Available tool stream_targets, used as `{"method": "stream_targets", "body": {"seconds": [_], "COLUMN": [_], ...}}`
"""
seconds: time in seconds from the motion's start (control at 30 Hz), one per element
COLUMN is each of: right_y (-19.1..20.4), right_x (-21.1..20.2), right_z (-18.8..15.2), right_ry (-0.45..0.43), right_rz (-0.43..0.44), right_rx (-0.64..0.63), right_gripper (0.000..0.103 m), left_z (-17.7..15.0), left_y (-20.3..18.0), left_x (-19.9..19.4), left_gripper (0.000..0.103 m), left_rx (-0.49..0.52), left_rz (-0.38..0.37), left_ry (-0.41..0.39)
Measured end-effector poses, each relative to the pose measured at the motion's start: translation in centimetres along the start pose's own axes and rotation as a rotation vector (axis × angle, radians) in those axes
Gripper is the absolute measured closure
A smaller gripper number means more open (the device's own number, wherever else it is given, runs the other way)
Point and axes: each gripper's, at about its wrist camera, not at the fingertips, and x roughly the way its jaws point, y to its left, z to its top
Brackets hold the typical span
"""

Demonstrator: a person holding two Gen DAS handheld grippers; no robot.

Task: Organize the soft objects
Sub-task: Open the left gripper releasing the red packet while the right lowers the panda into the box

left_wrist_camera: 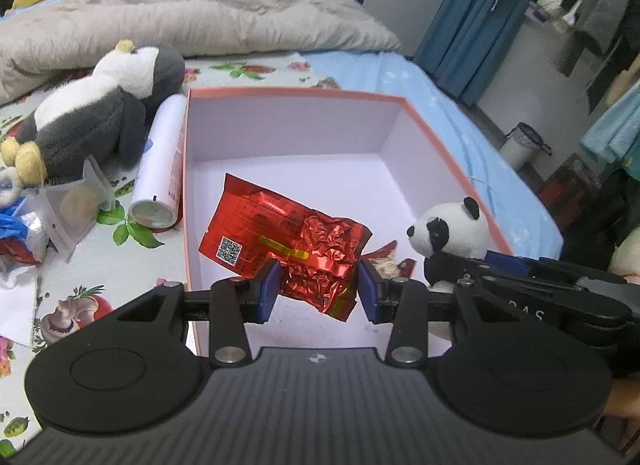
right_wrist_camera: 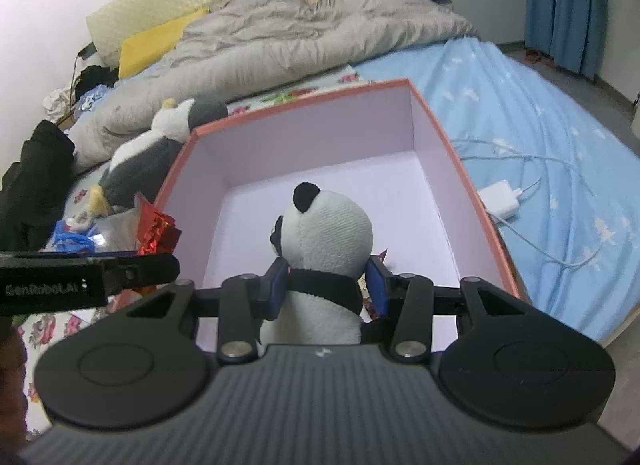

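A crumpled red foil packet (left_wrist_camera: 288, 241) hangs over the open box (left_wrist_camera: 280, 92), and my left gripper (left_wrist_camera: 320, 289) is shut on its lower end. The box has a salmon rim and pale walls (right_wrist_camera: 304, 105). My right gripper (right_wrist_camera: 328, 285) is shut on the neck of a small panda plush (right_wrist_camera: 332, 233), held upright over the box's near edge. In the left wrist view the panda (left_wrist_camera: 452, 233) shows at the box's right side. The red packet (right_wrist_camera: 156, 233) also shows by the box's left rim in the right wrist view.
A penguin plush (left_wrist_camera: 100, 105) and a white spray can (left_wrist_camera: 160, 161) lie left of the box on the bed. Plastic bags (left_wrist_camera: 72, 205) sit further left. A small snack wrapper (left_wrist_camera: 384, 261) lies inside the box. A white charger with cable (right_wrist_camera: 496, 197) rests right of the box; a grey duvet (right_wrist_camera: 300, 37) lies behind.
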Motion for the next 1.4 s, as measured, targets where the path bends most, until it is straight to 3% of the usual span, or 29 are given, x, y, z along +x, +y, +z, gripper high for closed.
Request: {"method": "stream_targets", "body": {"seconds": [0.2,0.33,0.6,0.97,1.4], "right_y": [-1.1,-1.6,-1.8,-0.3,2.8], "right_x": [2.5,3.6,2.5,-2.3,-8.6], "right_z": [0.3,0.6,0.0,-1.0,-3.4], "right_ry": [0.039,0.067,0.048,-0.020,-0.112], "right_rz": [-0.010,-0.020,-0.007,0.016,0.047], "right_rx": [0.014,0.029,0.042,0.042,0.010], "right_gripper": [0.055,0.045,0.042,0.042,0.042], "left_z": [0.7,0.9,0.9,-0.2,-3.8], "left_y": [0.5,0.4,0.0,-1.0,-1.5], "left_x": [2.9,3.9,3.4,-1.5,-9.3], "left_gripper": [0.055,0.044,0.044,0.044,0.044], "left_rx": [-0.009,-0.016,-0.008,0.020,0.023], "left_rz": [0.026,0.039,0.036,0.022,0.009], "left_ry": [0.037,0.043,0.036,-0.030,-0.114]}}
